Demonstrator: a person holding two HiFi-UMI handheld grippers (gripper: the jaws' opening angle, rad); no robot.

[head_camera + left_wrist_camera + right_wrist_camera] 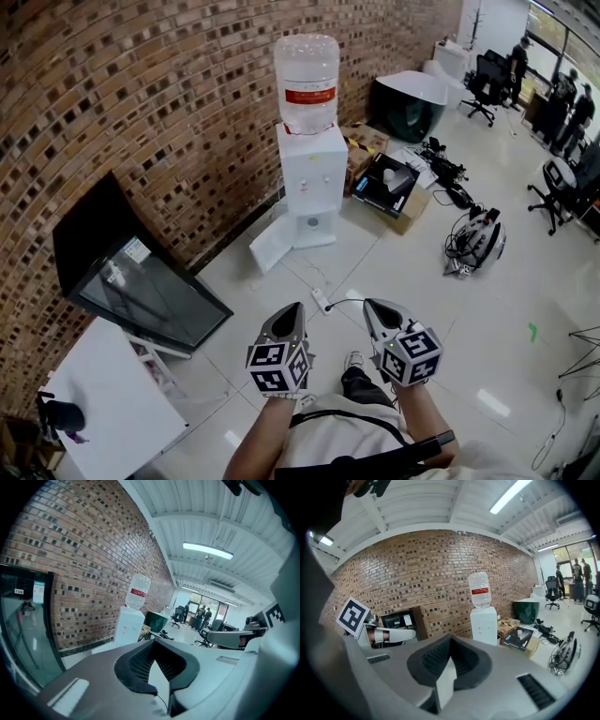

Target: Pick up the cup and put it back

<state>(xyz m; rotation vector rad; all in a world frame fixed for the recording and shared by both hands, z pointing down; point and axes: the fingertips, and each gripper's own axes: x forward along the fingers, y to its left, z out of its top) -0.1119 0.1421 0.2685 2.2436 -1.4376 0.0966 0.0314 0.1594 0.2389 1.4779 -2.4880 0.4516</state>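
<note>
**Both grippers shut and empty, well apart from the dispenser**

The cup point(312, 223), if the small round pale shape is one, sits in the open lower bay of the white water dispenser point(311, 173), upper centre of the head view. It is too small to be sure of. Only that view shows the bay. In both gripper views the gripper bodies hide it, leaving the dispenser's top and its clear bottle with a red label point(480, 590).

The left gripper point(292, 309) and right gripper point(373, 306) sit side by side at lower centre, fingers closed together with nothing between them.

Tiled floor point(403, 272) and a white power strip point(321, 300) lie between them and the dispenser. A white panel point(272, 246) leans at its foot, and a cardboard box holding a black carton point(389, 186) stands to its right. A dark flat screen point(131, 272) leans on the brick wall point(141, 94) at left, above a white surface point(112, 394).
</note>
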